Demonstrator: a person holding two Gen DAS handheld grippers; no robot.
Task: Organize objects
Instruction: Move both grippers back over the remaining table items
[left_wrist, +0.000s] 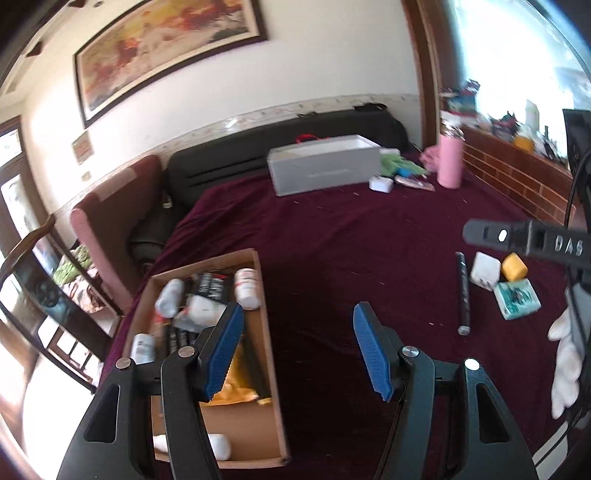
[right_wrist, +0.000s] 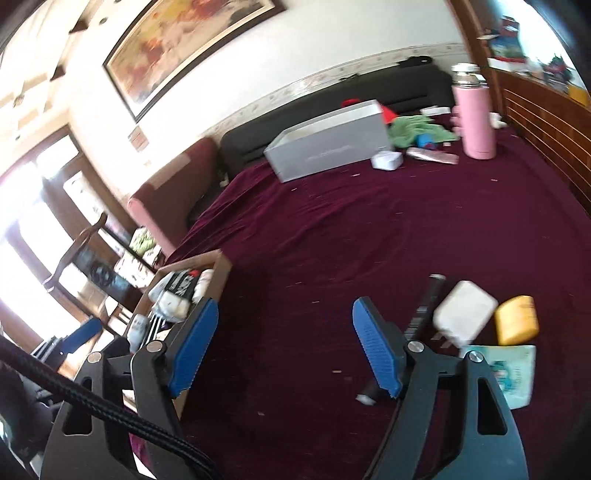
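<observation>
A cardboard box on the maroon cloth holds white bottles, dark packets and a yellow bag; it also shows in the right wrist view. My left gripper is open and empty, hanging over the box's right wall. Loose items lie to the right: a black tube, a white charger, a yellow block and a teal packet. My right gripper is open and empty, just left of the black tube, the charger, the yellow block and the teal packet.
A grey box, green cloth, a small white item and a pink flask stand at the far end of the cloth. A black sofa and a pink chair lie behind. A wooden ledge runs along the right.
</observation>
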